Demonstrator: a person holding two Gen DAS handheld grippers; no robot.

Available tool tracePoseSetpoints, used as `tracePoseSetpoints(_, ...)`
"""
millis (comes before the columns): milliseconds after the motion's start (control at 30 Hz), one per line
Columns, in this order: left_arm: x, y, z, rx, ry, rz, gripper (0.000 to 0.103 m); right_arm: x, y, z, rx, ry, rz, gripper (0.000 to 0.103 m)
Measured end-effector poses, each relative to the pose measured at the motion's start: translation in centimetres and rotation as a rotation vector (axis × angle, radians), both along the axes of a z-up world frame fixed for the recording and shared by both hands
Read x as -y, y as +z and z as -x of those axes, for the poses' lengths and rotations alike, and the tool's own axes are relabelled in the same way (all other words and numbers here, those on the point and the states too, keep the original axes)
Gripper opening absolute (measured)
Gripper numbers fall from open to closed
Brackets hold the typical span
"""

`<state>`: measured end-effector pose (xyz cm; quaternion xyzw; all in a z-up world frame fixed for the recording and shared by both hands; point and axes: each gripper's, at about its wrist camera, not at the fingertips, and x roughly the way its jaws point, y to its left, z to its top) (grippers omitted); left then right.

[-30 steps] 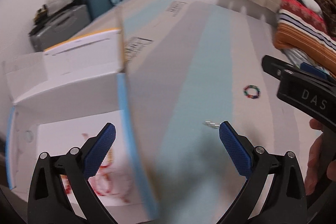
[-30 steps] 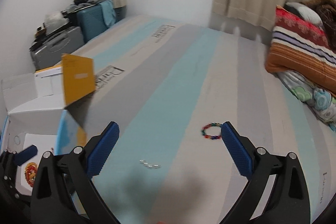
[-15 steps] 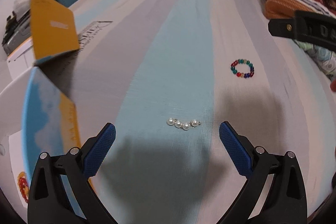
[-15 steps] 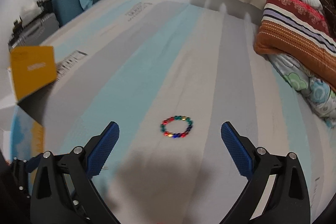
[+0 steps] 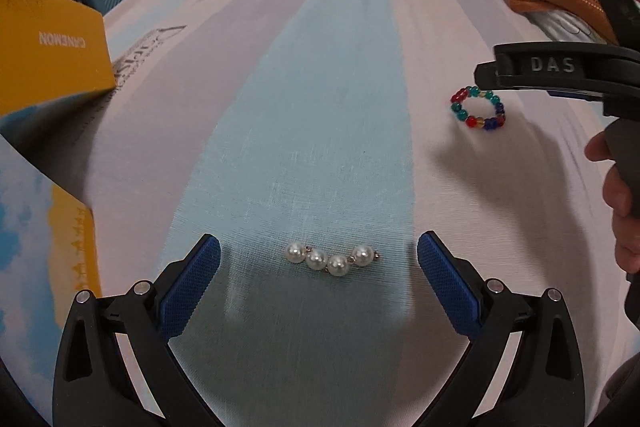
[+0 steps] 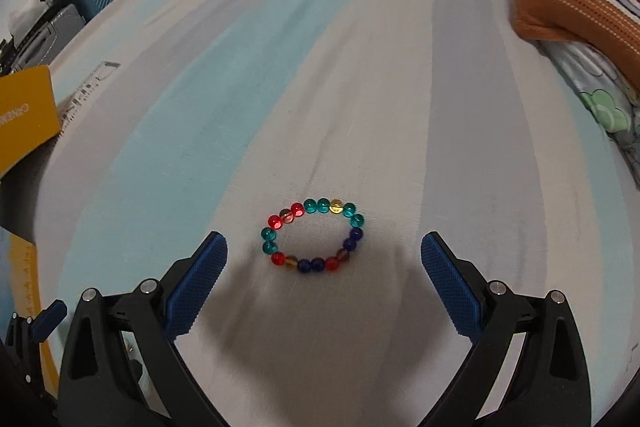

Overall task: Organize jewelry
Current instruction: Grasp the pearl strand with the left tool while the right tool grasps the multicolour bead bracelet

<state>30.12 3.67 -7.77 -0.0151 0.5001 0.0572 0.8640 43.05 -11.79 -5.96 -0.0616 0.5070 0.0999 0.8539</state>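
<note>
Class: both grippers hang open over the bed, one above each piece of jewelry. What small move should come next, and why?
Probably lower the left gripper and close on the pearl string: it lies centred between the open fingers, untouched. The right gripper likewise frames the bead bracelet.

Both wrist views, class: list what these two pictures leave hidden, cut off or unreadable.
1. Box, left wrist view: cut off by the left edge, so its inside is unseen.
2. Pearl piece: absent from the right wrist view, outside its frame.
3. Beaded bracelet, left wrist view: its top is covered by the right gripper.
4. Printed labels on the sheet: too blurred to read.
</note>
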Motion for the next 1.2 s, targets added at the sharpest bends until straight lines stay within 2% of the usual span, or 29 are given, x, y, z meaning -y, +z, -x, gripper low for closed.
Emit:
tracePoseSetpoints(133,-0.9,-1.1,-0.5,-0.014,0.018,0.023,0.096,-0.7,-1.5,-0.7,-0.01,0.004,-0.006,0.093)
tracePoseSetpoints(400,-1.3,-2.0,-0.5,-0.009,0.013,0.026,0.095,-1.3,-4.4,-1.4,-0.051,0.002,0.014,0.083)
tracePoseSetpoints(467,-1.2,-2.0,-0.2,-0.006,0.013,0.025,0.088,-1.4,-4.9,-1.3,-0.044,0.008,0.013,0.08)
tracePoseSetpoints(600,-1.3,-1.8,0.0,-0.003,0.007,0.03,0.074,-1.4,-4.7,-1.1,-0.036,0.015,0.008,0.056)
tracePoseSetpoints(733,-1.0,-1.7,0.3,-0.002,-0.013,0.022,0.058,-2.0,-4.7,-0.9,-0.03,0.026,0.03,0.044)
tracePoseSetpoints(800,-0.6,-1.7,0.4,-0.001,-0.028,0.011,0.05,-2.3,-4.7,-0.8,-0.024,0.035,0.04,0.032)
tracePoseSetpoints(867,-0.4,-1.6,0.5,-0.001,-0.039,0.01,0.033,-2.7,-4.6,-0.7,-0.019,0.039,0.049,0.024)
tracePoseSetpoints(933,-0.3,-1.5,0.5,-0.005,-0.045,0.025,0.024,-2.9,-4.5,-0.6,-0.015,0.041,0.054,0.018)
tracePoseSetpoints(967,-0.3,-1.4,0.5,-0.005,-0.048,0.029,0.01,-3.0,-4.4,-0.6,-0.011,0.041,0.057,0.018)
tracePoseSetpoints(1200,-0.2,-1.1,0.4,-0.011,-0.053,0.037,0.01,-3.1,-3.7,-0.2,0.01,0.031,0.057,0.018)
